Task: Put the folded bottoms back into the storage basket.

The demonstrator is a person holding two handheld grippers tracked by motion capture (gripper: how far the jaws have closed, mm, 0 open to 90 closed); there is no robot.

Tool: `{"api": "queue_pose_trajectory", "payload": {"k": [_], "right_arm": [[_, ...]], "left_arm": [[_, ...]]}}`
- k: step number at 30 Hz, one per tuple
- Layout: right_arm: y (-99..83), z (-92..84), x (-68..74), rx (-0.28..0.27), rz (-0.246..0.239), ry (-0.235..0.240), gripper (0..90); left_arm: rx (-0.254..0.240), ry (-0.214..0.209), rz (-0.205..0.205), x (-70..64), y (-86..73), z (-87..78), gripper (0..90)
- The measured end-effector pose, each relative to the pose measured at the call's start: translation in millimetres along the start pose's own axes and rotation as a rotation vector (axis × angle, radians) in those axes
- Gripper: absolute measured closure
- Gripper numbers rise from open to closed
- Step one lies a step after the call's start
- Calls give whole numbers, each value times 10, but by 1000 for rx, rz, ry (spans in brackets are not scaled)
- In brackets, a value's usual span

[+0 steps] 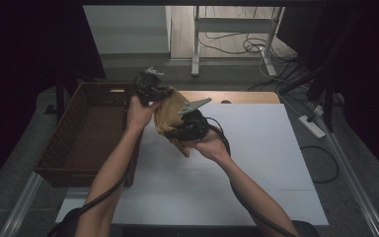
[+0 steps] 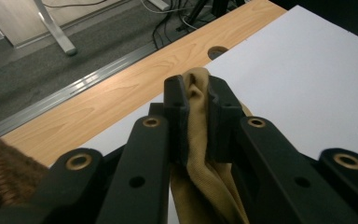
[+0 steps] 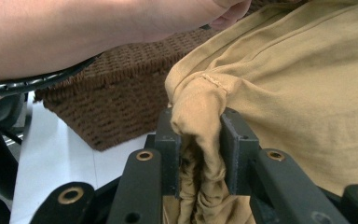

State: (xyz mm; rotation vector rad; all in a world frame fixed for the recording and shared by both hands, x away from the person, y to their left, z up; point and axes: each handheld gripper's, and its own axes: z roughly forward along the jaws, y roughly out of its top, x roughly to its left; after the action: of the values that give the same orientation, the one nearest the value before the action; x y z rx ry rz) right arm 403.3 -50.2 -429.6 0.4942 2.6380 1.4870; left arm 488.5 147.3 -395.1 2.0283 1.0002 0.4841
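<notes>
Above the tabletop (image 1: 256,168), from the high view, we hold a tan cloth (image 1: 170,117) in the air between both hands, just right of the basket (image 1: 86,133). Our left claw (image 1: 147,85) sits high at the cloth's far edge and our right claw (image 1: 193,123) lower and nearer, so the fabric hangs slack and bunched between 2 grips, probably to spread or fold it, or to carry it toward the basket.

From the left gripper view, the left claw (image 2: 198,100) has its jaws pinched on a thin fold of cloth (image 2: 200,163), with the white sheet and wood edge below.

From the right gripper view, the right claw (image 3: 199,140) pinches a thick, gathered hem of cloth (image 3: 298,102); the basket (image 3: 121,112) stands behind, under our left forearm (image 3: 74,32).
</notes>
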Motion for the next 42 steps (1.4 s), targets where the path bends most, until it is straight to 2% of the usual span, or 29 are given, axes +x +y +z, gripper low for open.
{"api": "queue_pose_trajectory", "payload": {"k": [8,14,25,31,42], "right_arm": [[170,126,44,-15,-9,23,718],[311,212,83,-36,-19,46,718],[573,396,166,-67,-26,89,718],[741,504,228,-76,-45,105,717],[1011,660,357,-115,-76,131,717]], "left_arm": [[-31,13,-35,185,-36,-209,795],[-51,31,-46,303,-41,-405,795],[-84,82,-71,526,-76,-759,794],[-119,103,-89,640,-96,-977,794],[-155,162,-100,812,-117,-1352,794]]}}
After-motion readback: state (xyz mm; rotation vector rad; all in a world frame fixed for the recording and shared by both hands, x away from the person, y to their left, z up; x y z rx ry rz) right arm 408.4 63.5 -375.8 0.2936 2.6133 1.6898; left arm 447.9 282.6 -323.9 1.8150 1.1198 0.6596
